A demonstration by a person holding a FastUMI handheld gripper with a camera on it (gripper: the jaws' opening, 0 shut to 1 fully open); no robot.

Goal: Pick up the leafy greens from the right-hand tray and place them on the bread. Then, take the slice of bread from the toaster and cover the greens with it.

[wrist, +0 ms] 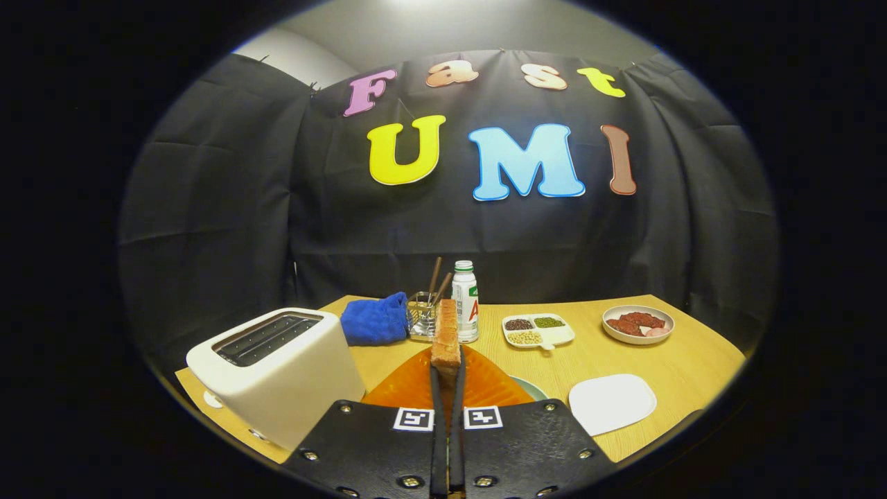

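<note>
1. The gripper (447, 371) is closed on a slice of bread (445, 334). Both fingers press against the slice's faces, and it stands upright and edge-on between them, held up above the table (686, 360).
2. The bread slice is toasted brown on its crust edge. Its lower end sits clamped at the fingertips and its upper end rises clear of them.
3. An orange plate (488, 384) lies directly under and just beyond the fingers. A pale green rim shows at the plate's right side; what it belongs to cannot be told.
4. The toaster (277, 371), white with two open slots on top, stands to the left of the fingers, near the table's front edge. Both slots look empty.
5. A white rectangular tray (612, 403) lies to the right of the fingers. Its surface is bare.
6. Farther back, from left to right: a blue cloth (375, 319), a wire holder (420, 315) with brown sticks in it, and a white bottle (465, 301) with a green cap just behind the held slice.
7. Right of the bottle is a divided dish (538, 330) with dark, green and pale grains in separate compartments.
8. Beyond that, a round bowl (637, 324) holds reddish pieces.
9. No leafy greens can be made out on the orange plate; the fingers and slice hide its middle.
</note>
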